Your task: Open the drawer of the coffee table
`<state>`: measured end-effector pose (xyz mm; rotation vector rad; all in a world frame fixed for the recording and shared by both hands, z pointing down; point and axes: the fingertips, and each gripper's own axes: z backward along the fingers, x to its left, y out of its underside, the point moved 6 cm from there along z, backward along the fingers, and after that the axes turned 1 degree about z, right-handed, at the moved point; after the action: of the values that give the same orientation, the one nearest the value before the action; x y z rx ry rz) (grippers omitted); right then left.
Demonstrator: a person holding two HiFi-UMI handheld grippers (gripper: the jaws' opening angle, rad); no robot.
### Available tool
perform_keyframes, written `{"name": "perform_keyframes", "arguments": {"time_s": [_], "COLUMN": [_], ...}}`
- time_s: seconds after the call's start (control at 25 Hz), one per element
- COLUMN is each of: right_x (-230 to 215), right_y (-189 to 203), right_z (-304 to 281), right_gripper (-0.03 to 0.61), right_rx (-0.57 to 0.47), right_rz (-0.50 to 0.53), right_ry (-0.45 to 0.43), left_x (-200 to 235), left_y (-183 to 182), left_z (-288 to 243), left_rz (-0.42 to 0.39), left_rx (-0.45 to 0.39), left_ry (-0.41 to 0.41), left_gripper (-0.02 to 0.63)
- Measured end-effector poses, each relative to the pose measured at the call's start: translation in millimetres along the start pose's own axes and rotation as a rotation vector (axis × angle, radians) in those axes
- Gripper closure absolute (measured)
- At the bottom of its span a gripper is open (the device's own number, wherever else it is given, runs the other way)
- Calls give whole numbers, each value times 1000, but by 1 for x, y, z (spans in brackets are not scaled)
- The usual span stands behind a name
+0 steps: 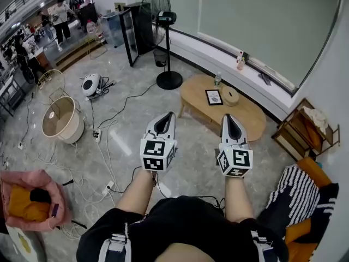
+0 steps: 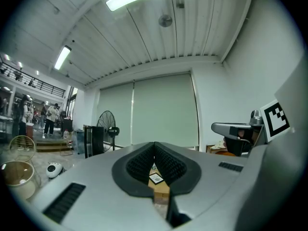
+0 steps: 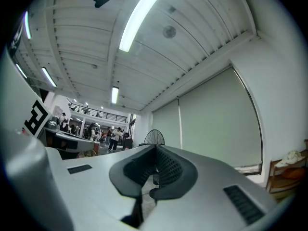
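The oval wooden coffee table (image 1: 248, 116) stands ahead near the window wall, with a framed card (image 1: 214, 97), a round woven item (image 1: 230, 96) and a small bottle (image 1: 217, 79) on top. No drawer front shows in the head view. My left gripper (image 1: 165, 117) is shut and empty, held level well short of the table. My right gripper (image 1: 230, 117) is shut and empty beside it, nearer the table's front edge. Through the left gripper's (image 2: 154, 146) closed jaws a slice of the table (image 2: 161, 189) shows. The right gripper (image 3: 155, 150) looks past its closed jaws at the room.
A standing fan (image 1: 161, 15) rises behind the table's left end. Cables and a power strip (image 1: 98, 135) trail over the floor at left, by a round basket (image 1: 61, 119). A wooden shelf (image 1: 302, 131) and a striped cushion (image 1: 297, 187) sit at right. People stand far back left.
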<state>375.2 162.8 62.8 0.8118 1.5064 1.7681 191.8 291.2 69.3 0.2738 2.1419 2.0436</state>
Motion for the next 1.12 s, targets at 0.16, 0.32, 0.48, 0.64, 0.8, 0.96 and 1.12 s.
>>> {"name": "perform_keyframes", "arguments": {"time_s": [0.16,0.32,0.48,0.64,0.8,0.96,1.12], "right_x": [13,34,37,39,34,26,10], "right_y": [0,5,9,11,22,33,47], "right_z": [7,12,9,-5,-28,-66,-118], "right_gripper": [563,563,563,563,563,563,563], "right_rx": [-3,-16,-18,-37,-53,-52,-55], "right_rz": [14,13,13,16,7,5,-9], "right_ry": [12,31,42,38,51,51,42], "left_x": [6,22,31,44,59,78,99], "left_y": [4,11,14,16,20,24,32], "left_z": [9,23,24,15,-6,-37,-88], "left_rz": [-1,-17,-29,-33,-40,-41,-47], "left_rx": [0,0,5,-2,-3,5,25], "left_ry": [15,29,25,17,20,21,24], "left_gripper": [592,592,592,592,592,592,592]}}
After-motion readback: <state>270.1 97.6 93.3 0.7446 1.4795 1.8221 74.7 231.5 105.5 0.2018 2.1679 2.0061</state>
